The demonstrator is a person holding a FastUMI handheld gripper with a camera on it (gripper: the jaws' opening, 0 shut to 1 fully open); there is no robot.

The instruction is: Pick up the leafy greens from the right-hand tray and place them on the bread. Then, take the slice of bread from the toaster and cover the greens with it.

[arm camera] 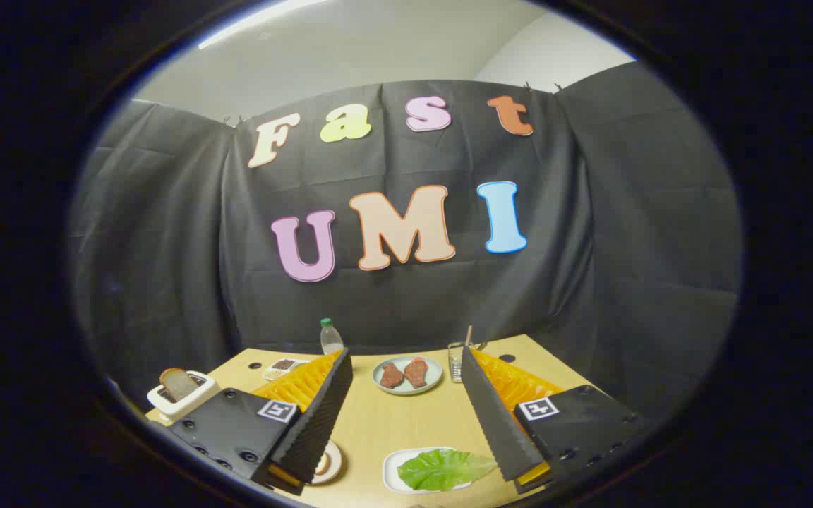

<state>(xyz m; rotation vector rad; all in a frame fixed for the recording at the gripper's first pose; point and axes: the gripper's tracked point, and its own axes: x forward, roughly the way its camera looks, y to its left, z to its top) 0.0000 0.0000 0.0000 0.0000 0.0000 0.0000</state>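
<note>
We see the gripper (406, 381) held above a pale wooden table (385, 423), its 2 fingers spread wide apart in the lower part of the frame with nothing between them but open tabletop; it has hold of nothing.

At the bottom centre of the frame, between the fingers and nearer the right one, lies a white rectangular tray (394, 471) holding 1 broad green lettuce leaf (445, 469). The leaf's right end runs up to the right finger's edge in the picture; we cannot tell whether they touch.

At the lower left, a small round pale plate (330, 462) peeks out from behind the left finger, with something light brown on it, probably the bread; most of it is hidden.

Further left, at the table's edge, stands a white toaster (182, 398) with 1 slice of browned bread (179, 383) sticking up out of its slot.

In the middle of the frame, beyond the fingertips, a round grey-green plate (407, 375) carries 2 reddish-brown meat patties (404, 373) side by side.

Toward the back left we see a small white dish (284, 366) with dark contents and a clear plastic bottle with a green cap (330, 337). Just by the right fingertip stands a clear glass (456, 361) with a stick in it.
</note>
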